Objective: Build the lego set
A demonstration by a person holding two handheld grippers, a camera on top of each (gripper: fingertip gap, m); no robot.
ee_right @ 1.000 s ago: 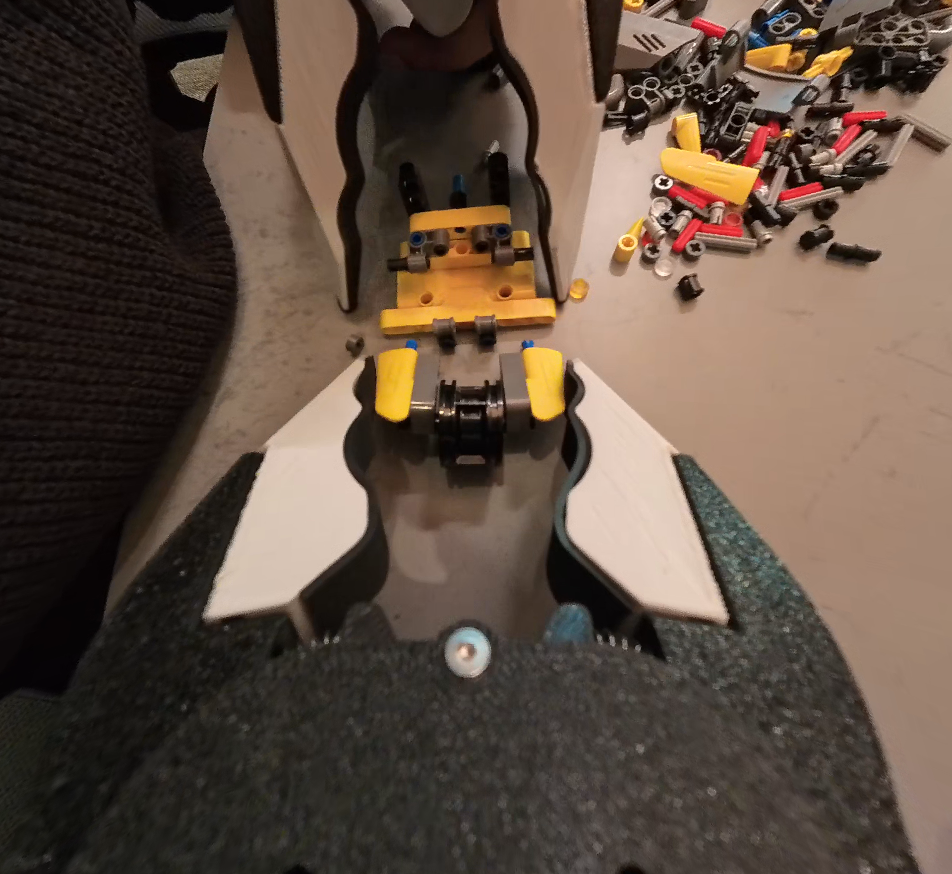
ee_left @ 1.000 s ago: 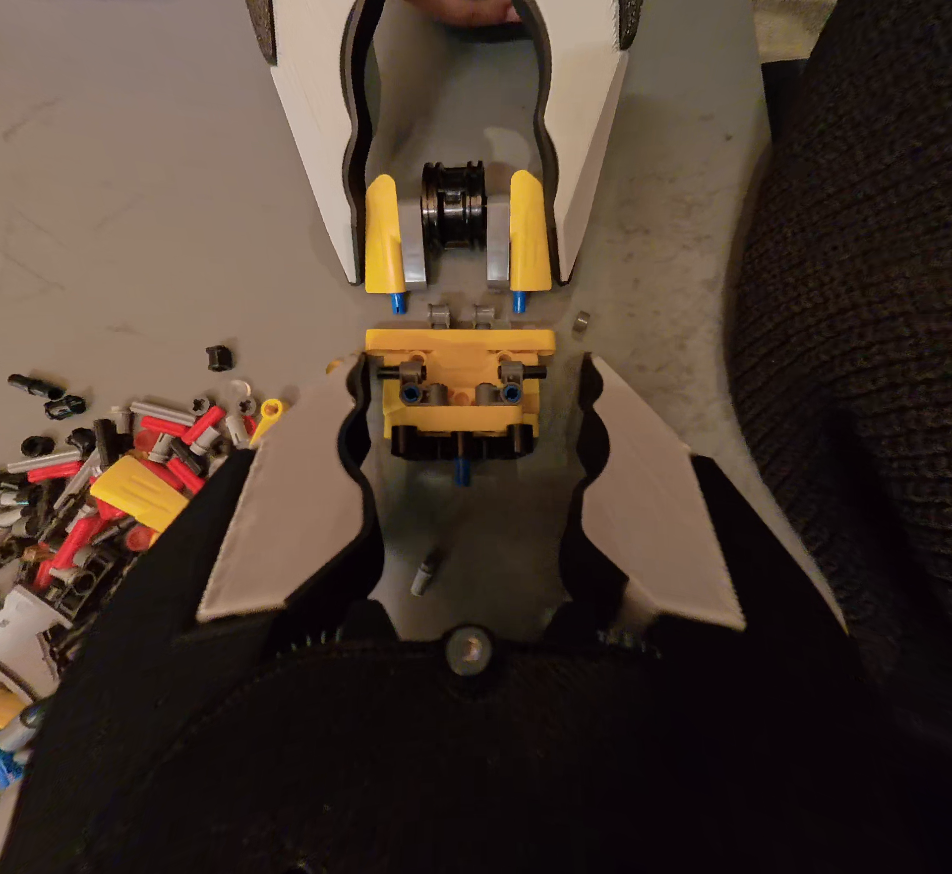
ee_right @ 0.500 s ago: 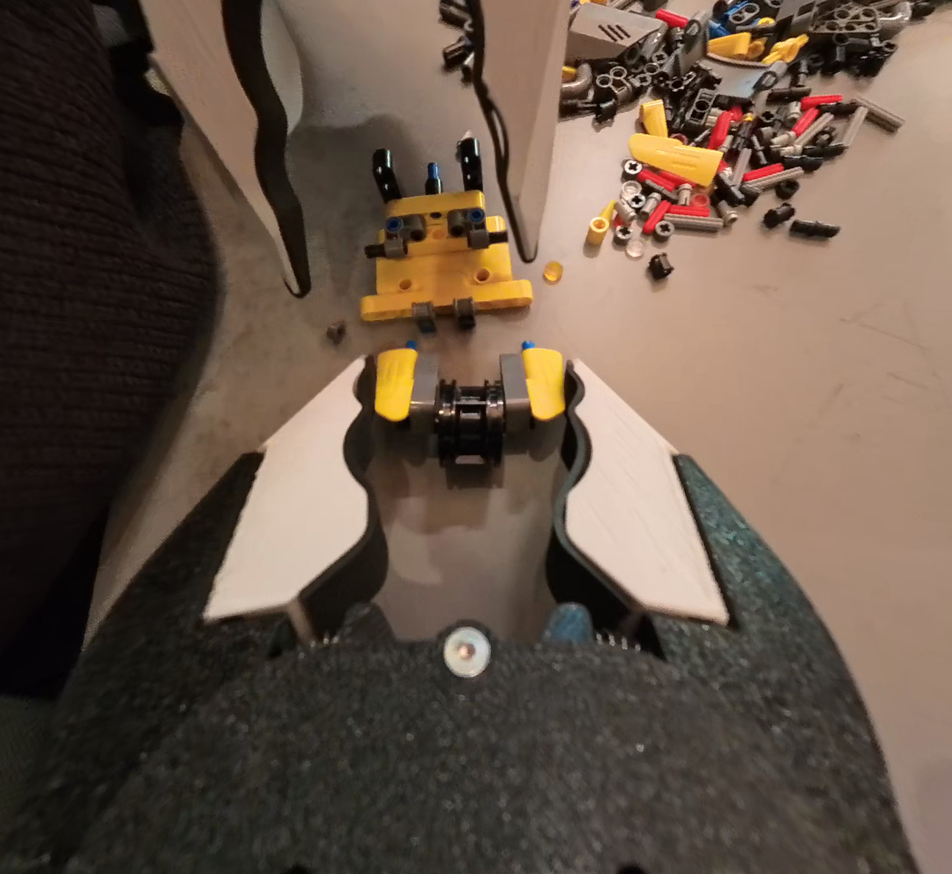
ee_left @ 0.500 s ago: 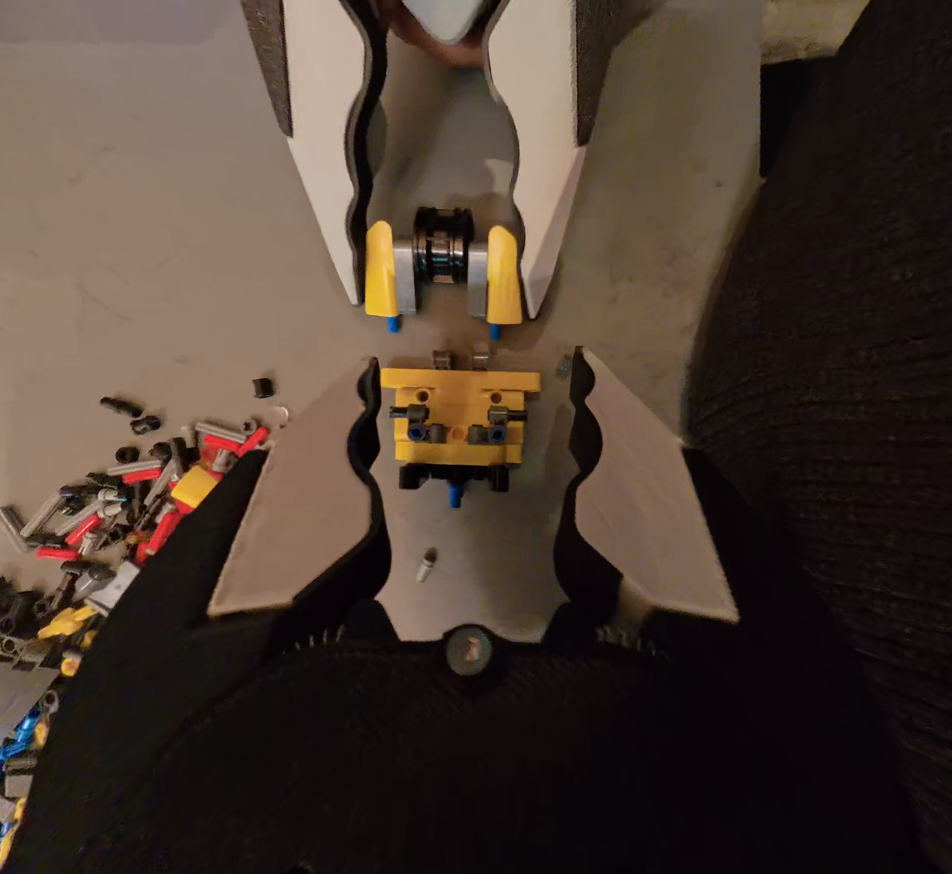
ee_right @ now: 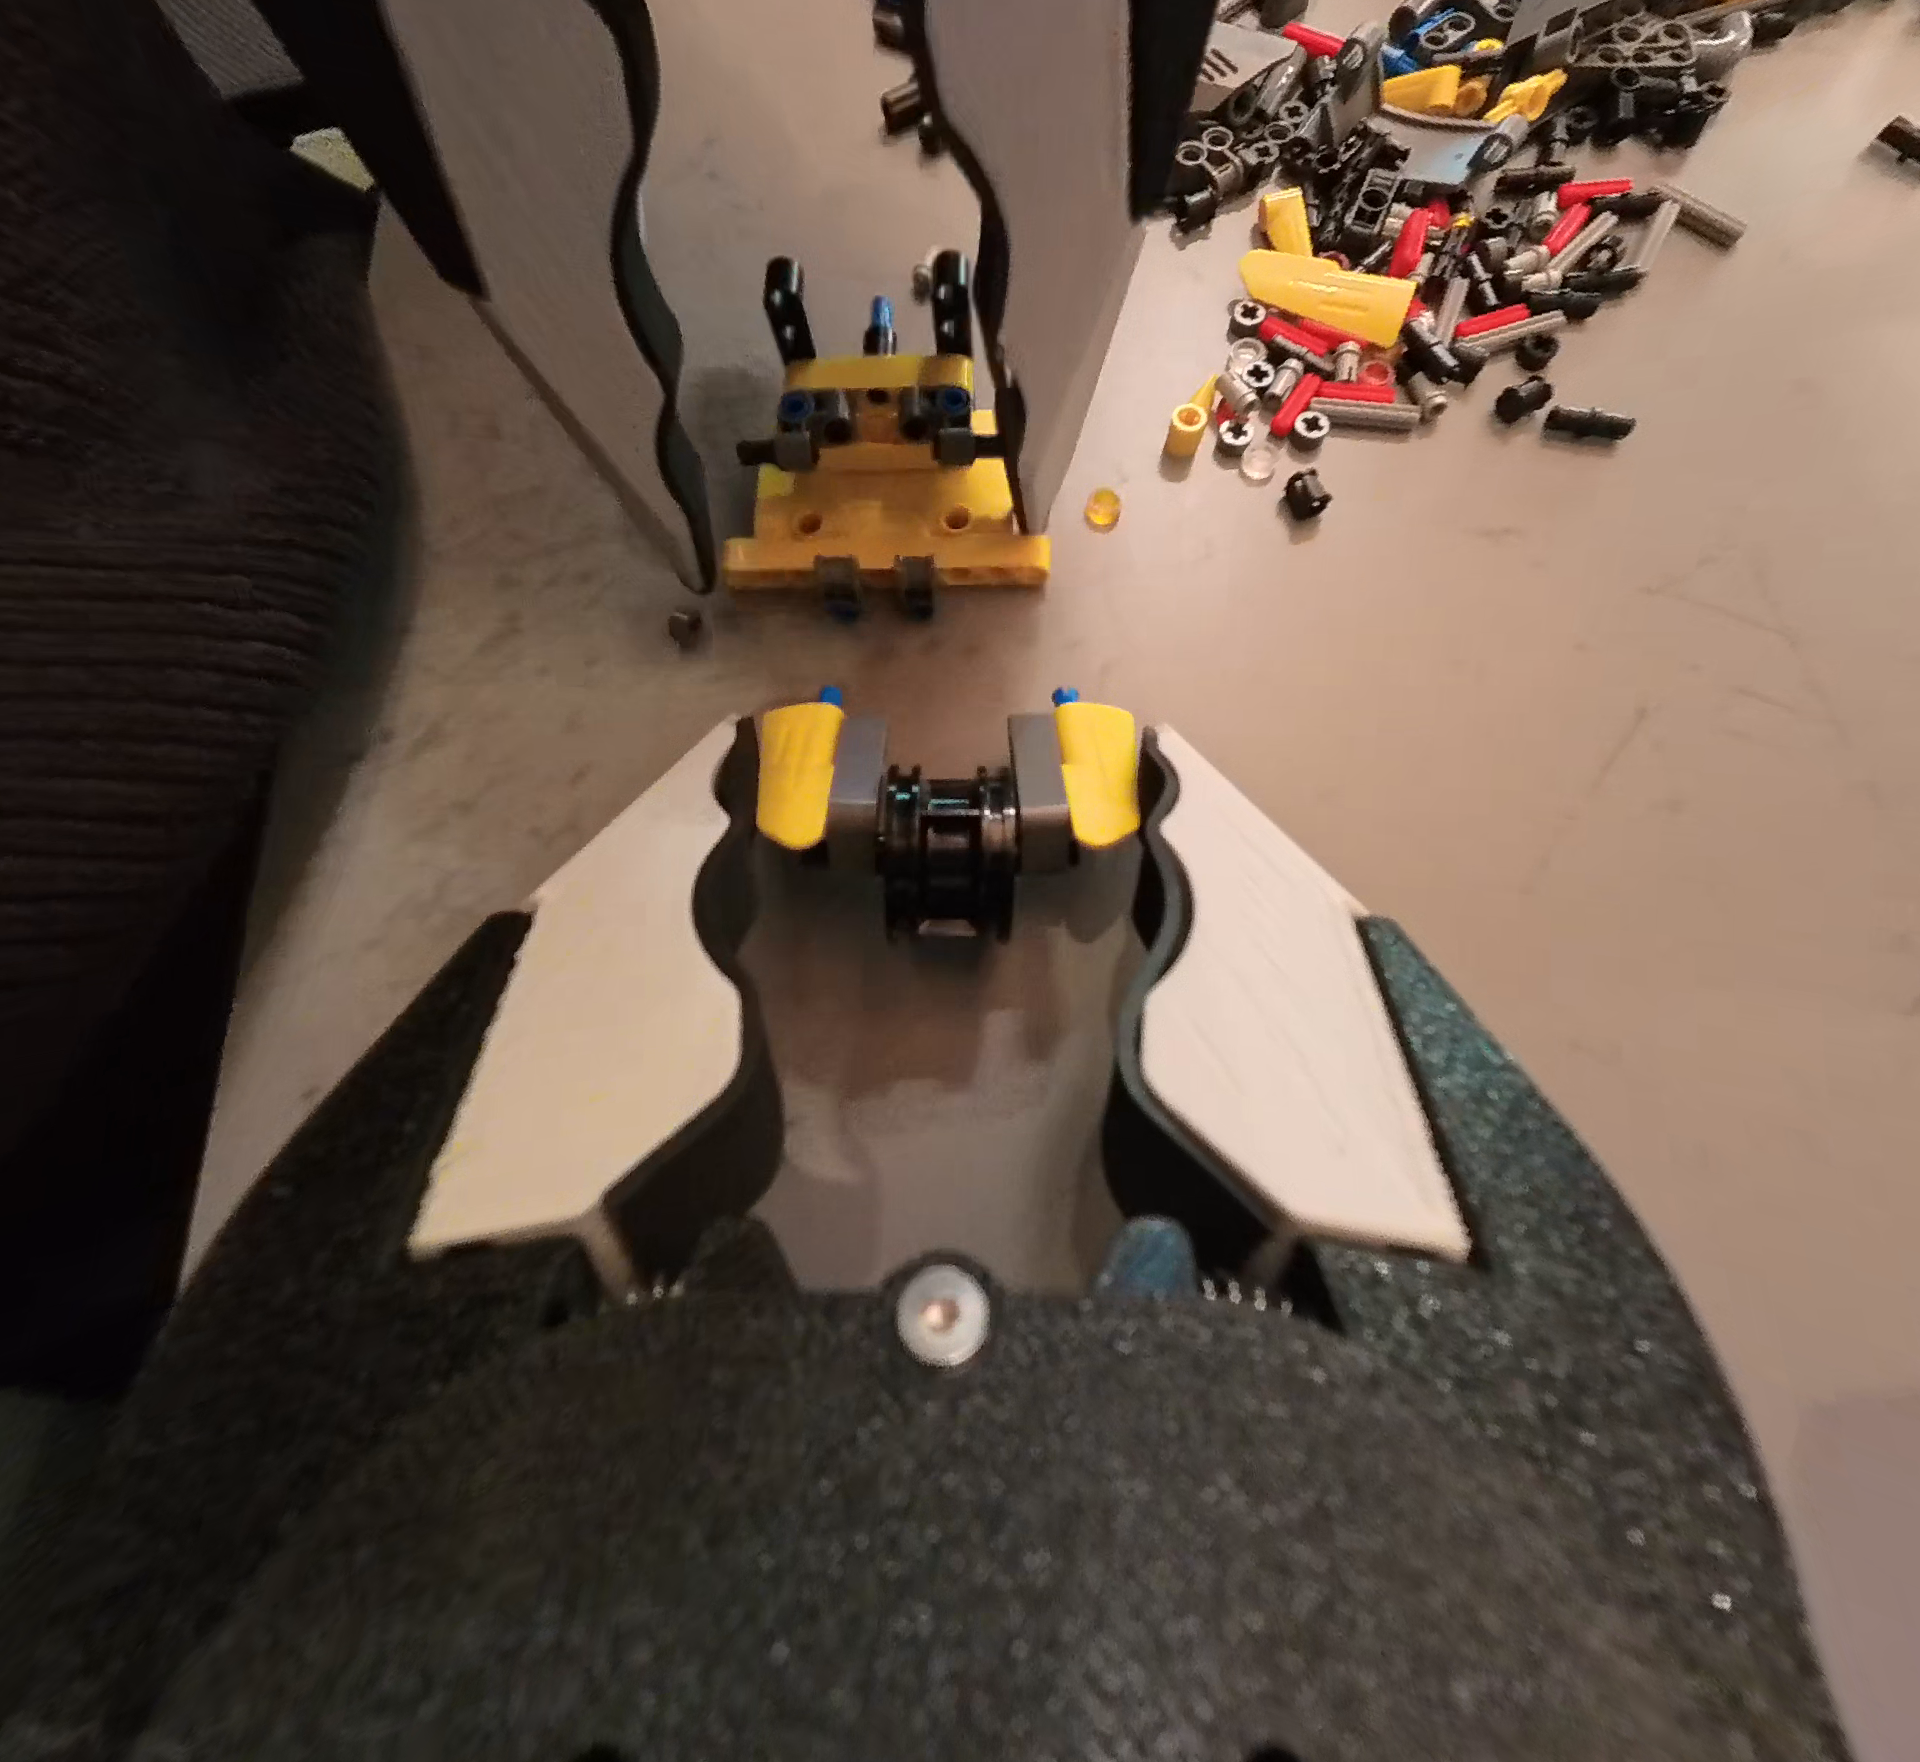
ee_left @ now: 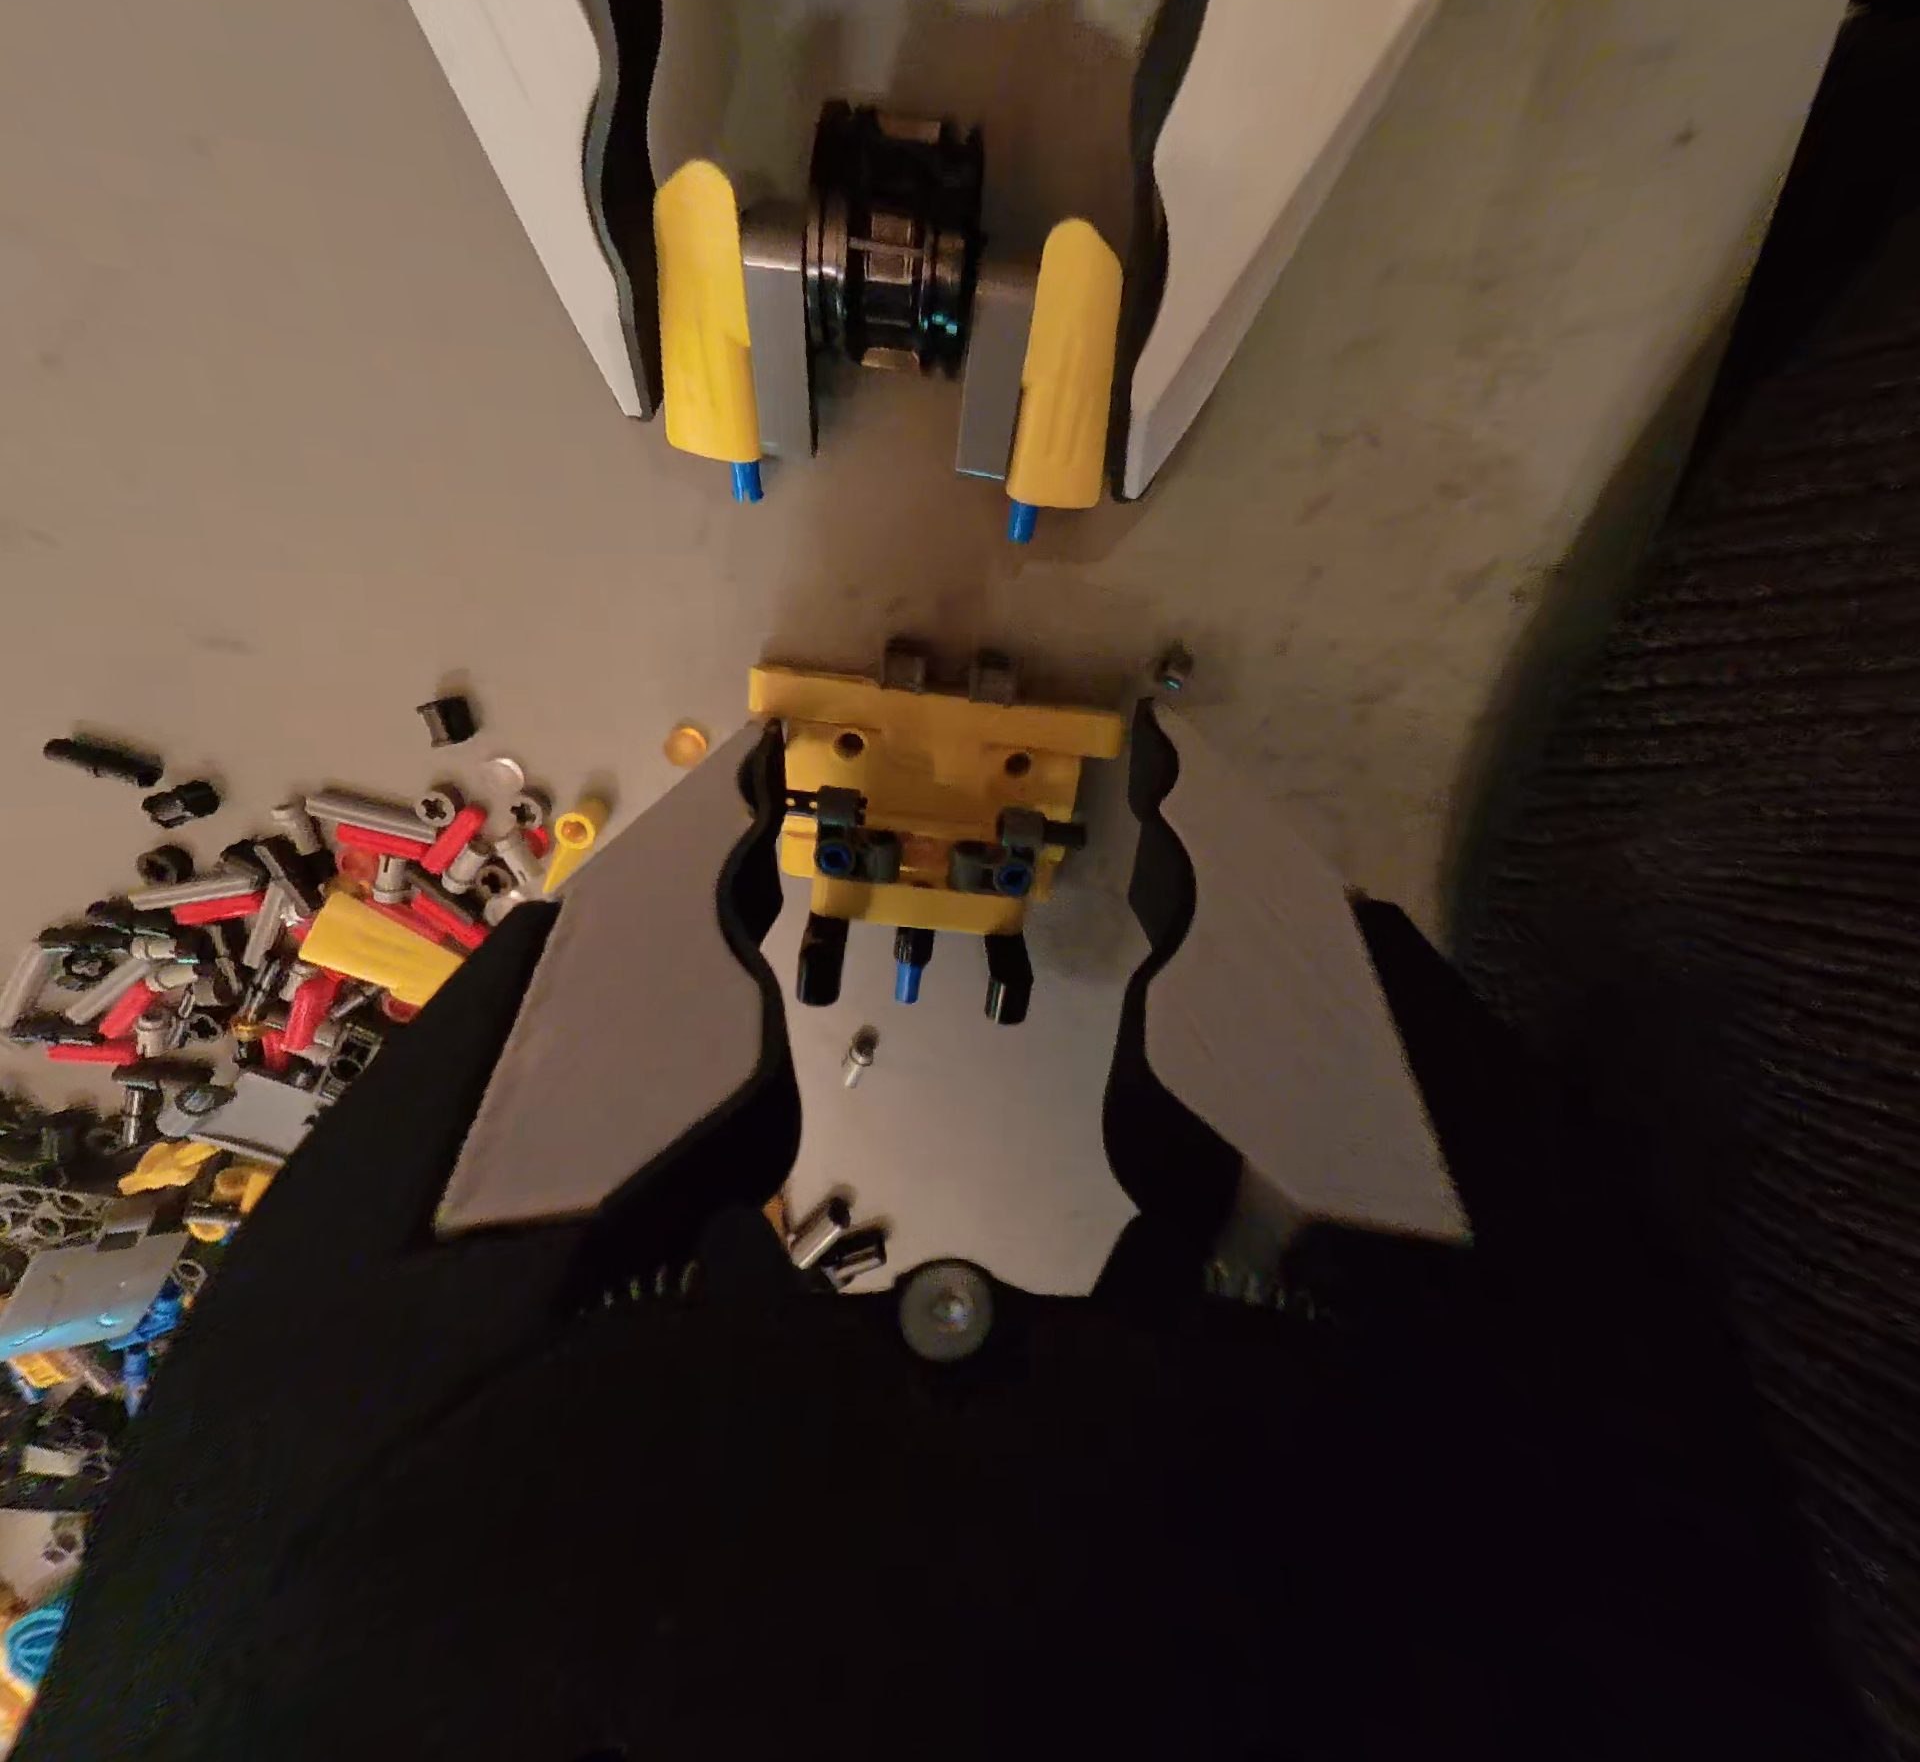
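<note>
Loose parts (ee_left: 312, 923): a heap of red, grey, black and yellow construction-toy pins, axles and panels lies at the left on the grey bench (ee_left: 260, 362); an amber round stud (ee_left: 684, 742) sits apart at its right edge.
Left tongs (ee_left: 948, 725): spread, one finger down each side of the yellow frame and very close against it; whether they press it cannot be told.
Yellow frame (ee_left: 935, 746): flat on the bench mid-scene, between the left tongs. It has a wide yellow plate on its far edge, grey connectors with blue pins across the middle, and two black prongs and a blue pin on the near side.
Grey pin (ee_left: 860, 1058): loose, just near of the prongs.
Right tongs (ee_right: 943, 730): pinching the wheel unit by its yellow sides.
Wheel unit (ee_right: 945, 808): a black hub between grey beams and yellow curved panels. It is just beyond the frame and apart from it, with its two blue pins pointing at the frame.
Dark knit fabric (ee_left: 1766, 777): fills the right edge.
</note>
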